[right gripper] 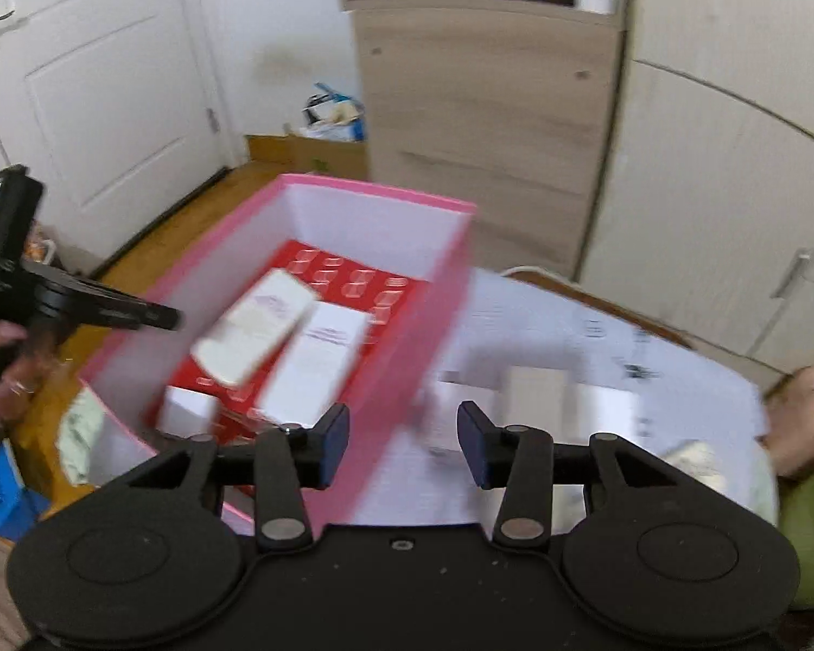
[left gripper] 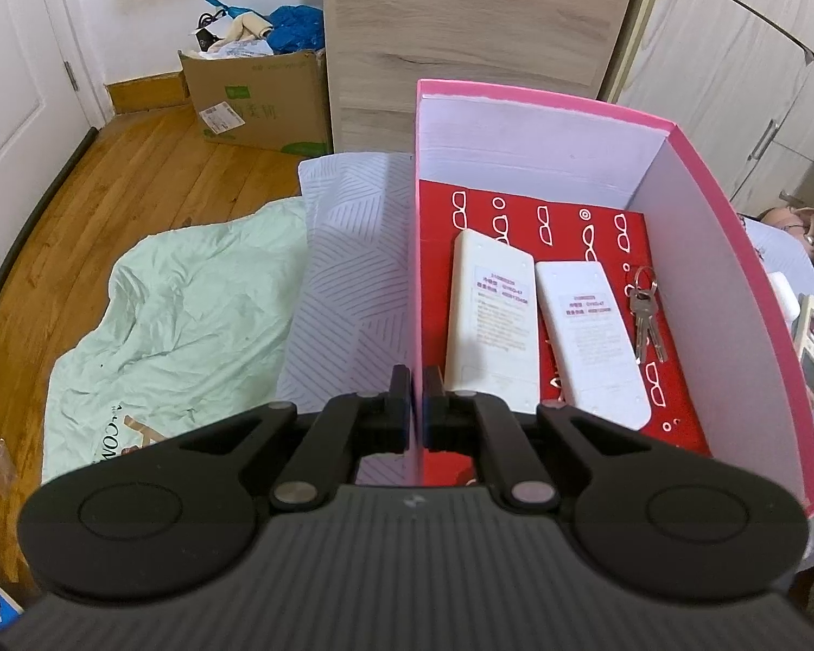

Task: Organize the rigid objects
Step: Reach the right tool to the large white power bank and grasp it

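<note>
Your left gripper [left gripper: 417, 396] clamps the pink box's [left gripper: 732, 249] wall; your right gripper [right gripper: 403, 442] hangs released, nothing between its jaws.

Pink box [left gripper: 732, 249] open-topped; remotes [left gripper: 488, 314] and keys [left gripper: 644, 314] seemingly crowd its floor.

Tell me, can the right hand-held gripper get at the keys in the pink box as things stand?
Probably yes. The pink box is open on top, the keys lie bare beside the remotes, and the right hand-held gripper is open and empty above the box's near wall.
</note>
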Motion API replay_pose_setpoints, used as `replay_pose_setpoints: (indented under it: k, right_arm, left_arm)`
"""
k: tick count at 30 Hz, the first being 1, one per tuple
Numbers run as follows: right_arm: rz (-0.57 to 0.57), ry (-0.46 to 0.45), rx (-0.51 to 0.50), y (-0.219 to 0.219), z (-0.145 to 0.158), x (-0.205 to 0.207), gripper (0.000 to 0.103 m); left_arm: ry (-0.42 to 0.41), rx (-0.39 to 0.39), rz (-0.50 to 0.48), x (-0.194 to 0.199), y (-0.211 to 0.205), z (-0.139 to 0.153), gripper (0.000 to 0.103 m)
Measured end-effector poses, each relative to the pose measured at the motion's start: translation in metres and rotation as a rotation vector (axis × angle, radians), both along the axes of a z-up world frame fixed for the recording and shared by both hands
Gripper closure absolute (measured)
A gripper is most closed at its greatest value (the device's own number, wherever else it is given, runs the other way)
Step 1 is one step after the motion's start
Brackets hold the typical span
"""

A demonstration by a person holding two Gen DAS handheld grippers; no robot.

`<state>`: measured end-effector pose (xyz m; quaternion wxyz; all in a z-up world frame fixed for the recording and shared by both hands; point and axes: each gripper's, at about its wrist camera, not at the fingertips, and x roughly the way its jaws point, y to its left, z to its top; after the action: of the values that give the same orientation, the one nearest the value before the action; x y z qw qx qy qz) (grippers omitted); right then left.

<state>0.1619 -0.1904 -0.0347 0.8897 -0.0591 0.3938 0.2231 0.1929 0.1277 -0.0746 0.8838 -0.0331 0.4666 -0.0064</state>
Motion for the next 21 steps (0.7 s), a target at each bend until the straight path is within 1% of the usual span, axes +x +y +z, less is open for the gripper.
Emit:
replay_pose_setpoints:
  k: [1,4,8,10,12,13,15,17,18,21]
  right_arm:
    - [-0.016,0.012,-0.001,-0.012,-0.002,0.002,0.054]
    - [-0.110,0.054,0.017,-0.050,-0.015,0.010,0.054]
    - [-0.198,0.074,0.031,-0.086,-0.034,0.020,0.054]
    - [-0.239,0.112,0.087,-0.099,-0.043,0.026,0.054]
    - [-0.240,0.135,0.123,-0.101,-0.052,0.031,0.054]
    - [-0.228,0.132,0.120,-0.098,-0.055,0.031,0.054]
    - [-0.196,0.114,0.080,-0.089,-0.060,0.031,0.054]
    - [-0.173,0.104,0.067,-0.082,-0.065,0.032,0.052]
    - [-0.162,0.116,0.072,-0.079,-0.070,0.034,0.051]
    - [-0.153,0.157,0.087,-0.074,-0.086,0.044,0.050]
  left_arm:
    - [0.000,-0.001,0.000,0.000,0.000,0.000,0.099]
    - [0.004,-0.003,0.007,0.001,-0.001,0.000,0.099]
    - [0.005,0.009,0.010,0.001,-0.003,0.000,0.100]
    - [0.007,0.007,0.015,0.001,-0.003,0.001,0.100]
    - [0.009,0.007,0.018,0.001,-0.003,0.001,0.100]
    - [0.010,0.008,0.018,0.001,-0.004,0.001,0.100]
    - [0.010,0.012,0.019,0.000,-0.004,0.001,0.100]
    - [0.011,0.013,0.020,0.001,-0.004,0.002,0.100]
    - [0.011,0.012,0.021,0.001,-0.004,0.002,0.100]
    - [0.012,0.010,0.021,0.001,-0.004,0.002,0.100]
